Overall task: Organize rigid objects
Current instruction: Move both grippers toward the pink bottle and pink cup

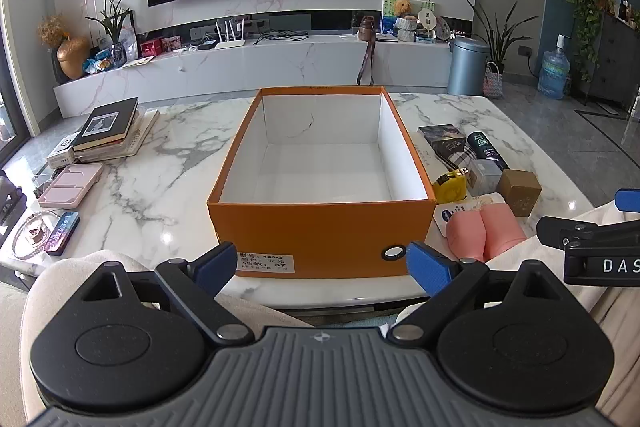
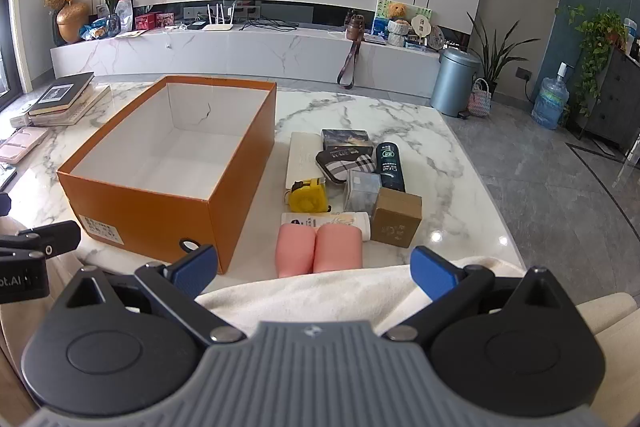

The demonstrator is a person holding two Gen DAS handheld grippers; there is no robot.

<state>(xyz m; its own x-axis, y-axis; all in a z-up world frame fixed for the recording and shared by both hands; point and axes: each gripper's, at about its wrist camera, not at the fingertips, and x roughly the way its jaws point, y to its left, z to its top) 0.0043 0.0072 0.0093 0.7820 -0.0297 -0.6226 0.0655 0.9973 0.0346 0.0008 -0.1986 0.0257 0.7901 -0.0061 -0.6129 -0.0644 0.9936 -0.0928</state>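
Left gripper (image 1: 322, 265) jaws spread wide, nothing between the blue pads; the open orange cardboard box with white lining (image 1: 320, 227) sits dead ahead of them on the white marble table (image 1: 160, 187), its labelled near wall just beyond the fingertips, and nothing shows inside it. Right gripper (image 2: 314, 273) jaws also spread wide, nothing gripped; a white cloth-covered surface (image 2: 320, 295) lies between and under the pads. Just ahead of the right jaws: two pink rounded cylinders (image 2: 318, 251) side by side, touching each other. Beyond them a white tube (image 2: 328, 219), a yellow tape measure (image 2: 308, 197), a small clear plastic cube (image 2: 361, 193), and a brown cardboard cube box (image 2: 396, 217) off toward the right pad. Further out: a checked case (image 2: 344, 163), a dark green cylindrical can lying flat (image 2: 390, 163), a dark printed box (image 2: 344, 138), and a flat white slab (image 2: 302, 157) just beside the orange box's right wall. Far left of the left jaws: a stack of books with a black cover on top (image 1: 110, 129) and a pink flat case (image 1: 70, 185).
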